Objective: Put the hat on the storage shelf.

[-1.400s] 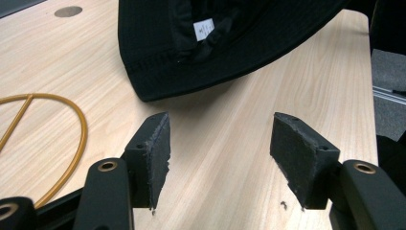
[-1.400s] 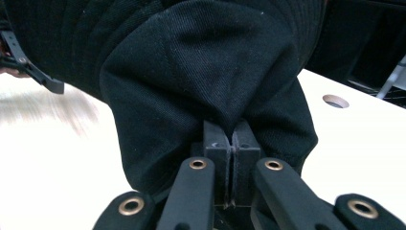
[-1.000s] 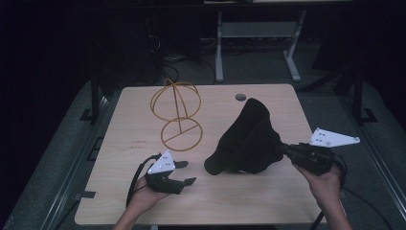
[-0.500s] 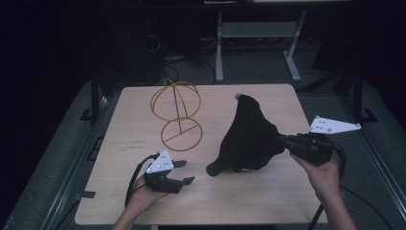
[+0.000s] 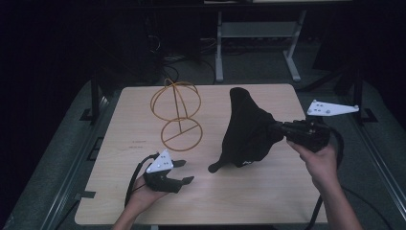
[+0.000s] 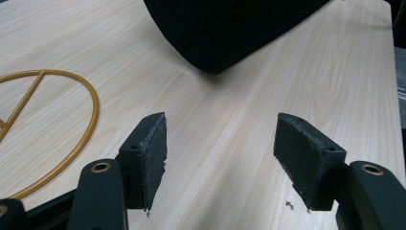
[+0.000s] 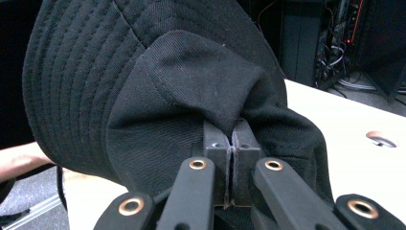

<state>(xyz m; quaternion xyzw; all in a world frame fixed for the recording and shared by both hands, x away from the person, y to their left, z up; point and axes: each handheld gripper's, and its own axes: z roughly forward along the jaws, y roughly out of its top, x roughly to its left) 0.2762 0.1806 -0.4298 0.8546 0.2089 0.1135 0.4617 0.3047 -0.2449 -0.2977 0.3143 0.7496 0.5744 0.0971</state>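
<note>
Pinching a black hat (image 5: 246, 129) in my right gripper (image 5: 282, 129), I hold it up over the table's (image 5: 287, 191) right half. My left gripper (image 5: 184, 172), jaws spread and empty, rests low near a gold wire stand (image 5: 178, 115).

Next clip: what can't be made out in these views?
- High view: the right gripper tips, buried in the black fabric hat.
- Left gripper view: the gold wire stand, cut by the left edge.
- Right gripper view: the light wooden table, largely hidden by the hat.
</note>
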